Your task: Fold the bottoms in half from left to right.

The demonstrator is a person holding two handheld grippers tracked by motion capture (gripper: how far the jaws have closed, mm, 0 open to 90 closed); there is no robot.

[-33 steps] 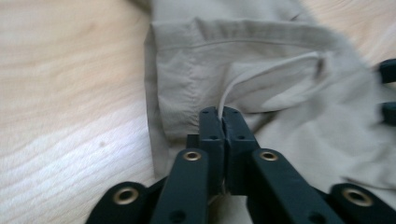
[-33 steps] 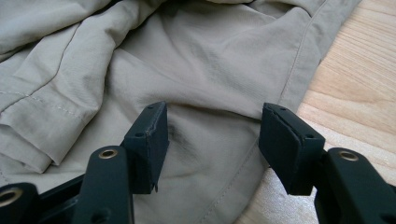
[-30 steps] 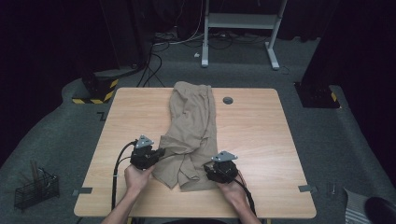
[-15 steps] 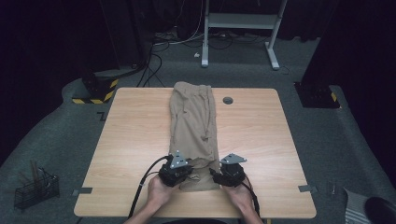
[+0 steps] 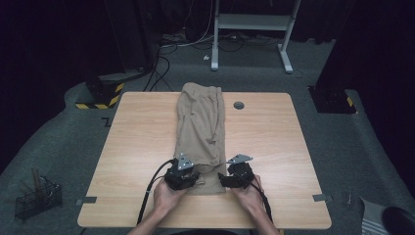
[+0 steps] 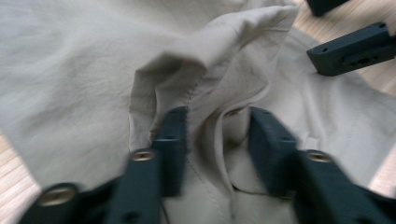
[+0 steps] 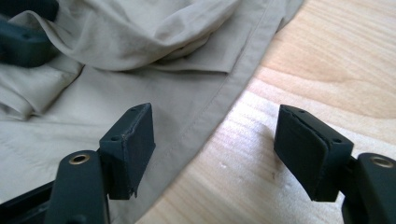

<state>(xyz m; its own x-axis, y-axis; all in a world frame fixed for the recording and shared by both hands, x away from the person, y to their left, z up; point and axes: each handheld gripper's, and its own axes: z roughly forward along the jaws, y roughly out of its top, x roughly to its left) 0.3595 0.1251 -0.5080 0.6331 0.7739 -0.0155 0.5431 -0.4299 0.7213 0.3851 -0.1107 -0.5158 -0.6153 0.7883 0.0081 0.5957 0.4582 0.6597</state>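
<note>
Both tongs [image 5: 190, 180] [image 5: 226, 179] moved nearer the table edge — now released, just opening over beige shorts [image 5: 201, 122].

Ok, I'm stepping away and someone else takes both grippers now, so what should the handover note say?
Left gripper: jaws have just been opening, fabric and a drawstring lie between them, pads not pressing.
Right gripper: open, its jaws have just been opening, over the garment's hem and the table, holding nothing.
Beige garment: lies lengthwise down the table's middle, far end at the far edge, near end rumpled between the grippers.
Done: one side folded over, so it lies as a narrow strip.
Left: probably smooth the near end, then fold along the length.
</note>
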